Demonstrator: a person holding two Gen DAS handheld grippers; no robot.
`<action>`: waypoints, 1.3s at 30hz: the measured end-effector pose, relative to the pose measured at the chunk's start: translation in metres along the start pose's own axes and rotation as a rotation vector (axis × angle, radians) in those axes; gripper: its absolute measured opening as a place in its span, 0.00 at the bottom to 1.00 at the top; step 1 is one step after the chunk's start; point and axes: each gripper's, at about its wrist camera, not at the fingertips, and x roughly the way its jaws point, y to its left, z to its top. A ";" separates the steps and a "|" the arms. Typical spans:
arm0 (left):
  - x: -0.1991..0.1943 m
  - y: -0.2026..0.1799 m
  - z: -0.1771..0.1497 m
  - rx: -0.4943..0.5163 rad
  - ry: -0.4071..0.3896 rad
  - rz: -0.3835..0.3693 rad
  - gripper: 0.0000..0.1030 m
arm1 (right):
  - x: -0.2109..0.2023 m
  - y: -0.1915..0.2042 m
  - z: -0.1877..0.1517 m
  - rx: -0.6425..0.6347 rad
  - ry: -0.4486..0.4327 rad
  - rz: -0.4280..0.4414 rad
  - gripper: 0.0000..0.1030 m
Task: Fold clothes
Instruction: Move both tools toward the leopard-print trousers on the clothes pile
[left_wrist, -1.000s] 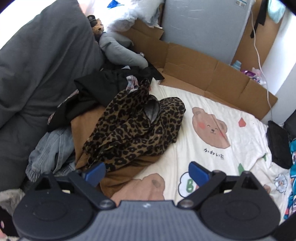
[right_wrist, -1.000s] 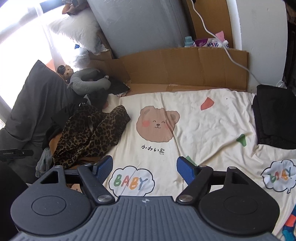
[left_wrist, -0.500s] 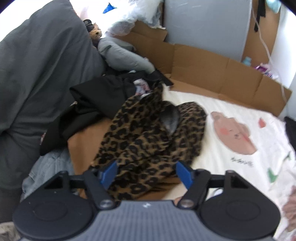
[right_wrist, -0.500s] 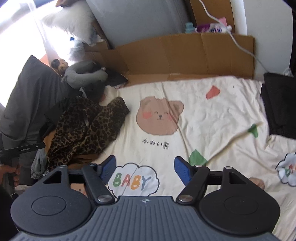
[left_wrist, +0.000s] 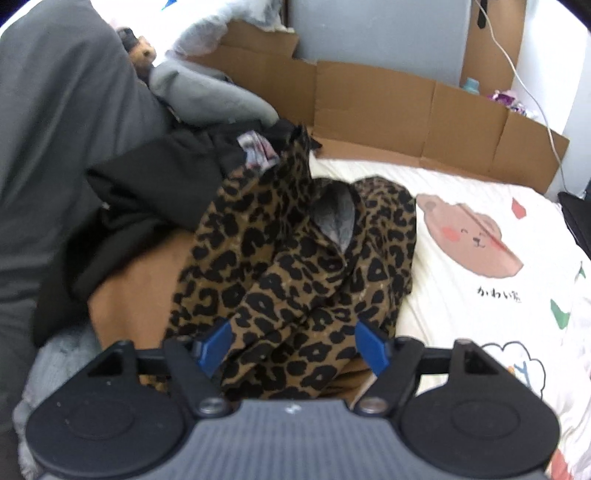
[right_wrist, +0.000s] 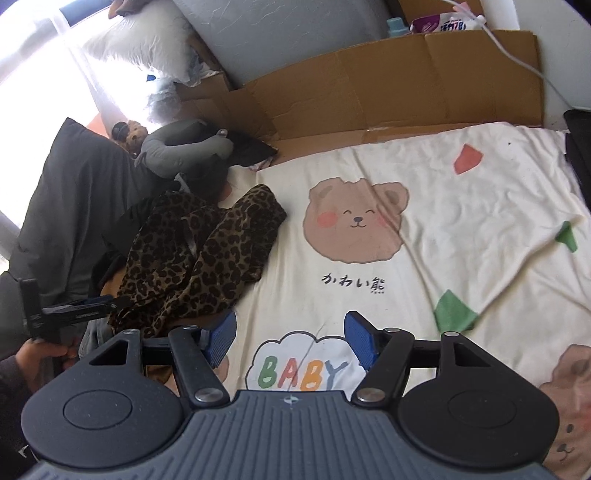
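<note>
A crumpled leopard-print garment (left_wrist: 295, 266) lies on top of a pile of clothes at the left side of the bed; the right wrist view shows this leopard-print garment (right_wrist: 199, 254) too. My left gripper (left_wrist: 293, 347) is open, its blue pads either side of the garment's near edge, with cloth between them but not pinched. My right gripper (right_wrist: 291, 338) is open over the cream bear-print sheet (right_wrist: 461, 206), holding nothing. In the right wrist view the left gripper (right_wrist: 107, 304) reaches the garment from the left, held by a hand (right_wrist: 33, 362).
A brown garment (left_wrist: 136, 291), black clothes (left_wrist: 155, 184) and pale denim (left_wrist: 62, 354) lie under and around the leopard print. A big grey cushion (left_wrist: 62, 122) is on the left. Cardboard (right_wrist: 388, 85) lines the far edge. A black folded item (right_wrist: 578, 147) sits at the right.
My left gripper moved forward and down onto the leopard-print garment, so its open pads now straddle the near edge. My right gripper shifted slightly over the sheet.
</note>
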 end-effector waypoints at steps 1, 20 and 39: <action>0.007 0.000 -0.002 0.011 0.012 0.001 0.74 | 0.005 0.000 -0.001 0.000 0.007 0.000 0.67; -0.004 0.011 -0.028 0.025 0.038 -0.158 0.01 | 0.113 0.070 0.035 -0.149 0.098 0.118 0.67; -0.054 -0.042 -0.090 -0.050 0.048 -0.366 0.00 | 0.138 0.058 0.006 -0.037 0.155 0.151 0.67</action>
